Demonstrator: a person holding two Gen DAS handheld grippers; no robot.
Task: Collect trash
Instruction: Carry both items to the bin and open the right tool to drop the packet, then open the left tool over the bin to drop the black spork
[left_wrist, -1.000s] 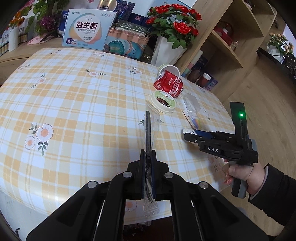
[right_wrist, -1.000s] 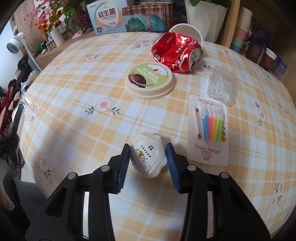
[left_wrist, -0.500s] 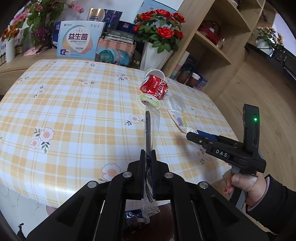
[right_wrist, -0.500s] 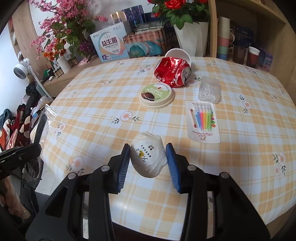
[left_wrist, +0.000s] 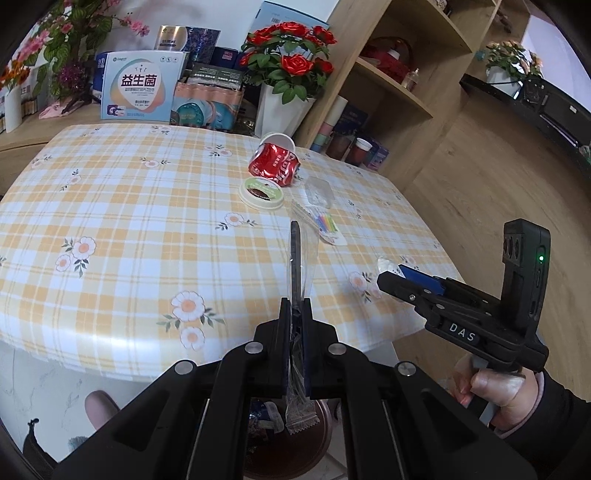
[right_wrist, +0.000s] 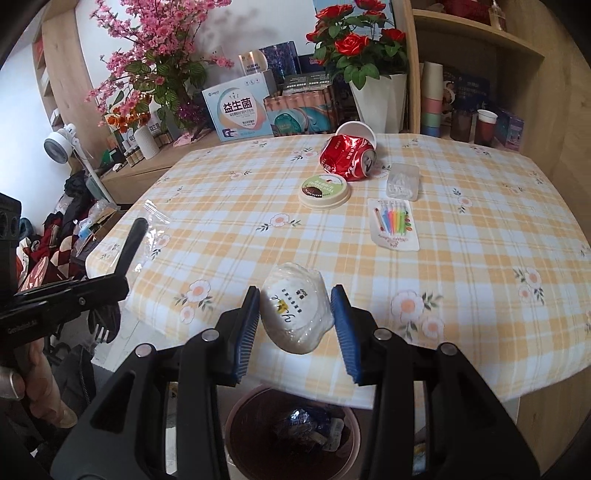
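- right wrist view: my right gripper (right_wrist: 295, 325) pinches a white wrapper (right_wrist: 295, 312) at frame centre, over the bin (right_wrist: 236, 428) at the bottom.
- my left gripper (left_wrist: 295, 332) is pressed together on a clear sleeve with a black utensil (left_wrist: 295, 258), low centre of the left view, also over the bin.
- the bin already holds some trash.
- left on the table (right_wrist: 480, 258): can (right_wrist: 347, 157), lid (right_wrist: 324, 190), candle card (right_wrist: 393, 223), clear tray (right_wrist: 402, 181), all upper centre.
- i judge roughly half is left.
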